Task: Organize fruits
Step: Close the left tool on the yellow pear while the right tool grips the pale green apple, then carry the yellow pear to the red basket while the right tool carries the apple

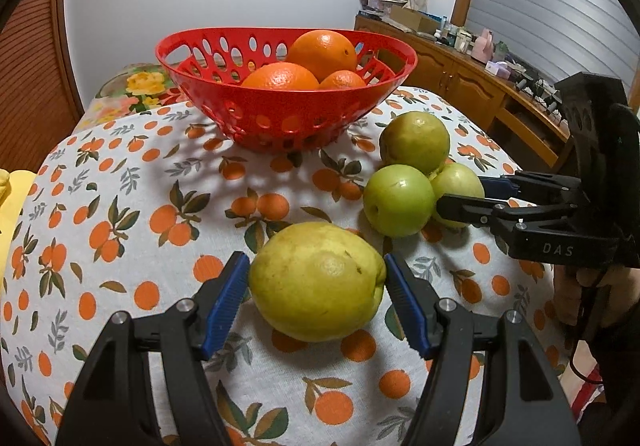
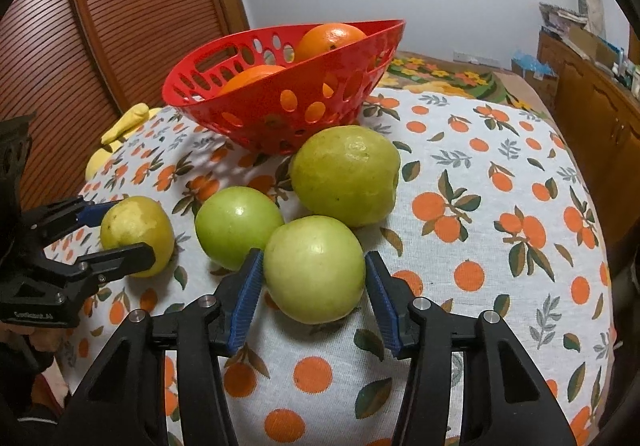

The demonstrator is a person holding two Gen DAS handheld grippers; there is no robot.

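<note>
We keep the oranges (image 1: 322, 50) together in the red basket (image 1: 280, 122) at the upper middle, so the green fruits come next. Our left gripper (image 1: 316, 278) is half open with both pads touching the yellow pear (image 1: 316, 282); our right gripper (image 2: 314, 274), at lower middle, closes narrowly on a green apple (image 2: 314, 268). Both point downward at a slant.

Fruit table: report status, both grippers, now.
Left gripper shut on yellow pear. Right gripper astride green apple, contact unclear. Red basket holds three oranges. Two green fruits crowd the apple.
</note>
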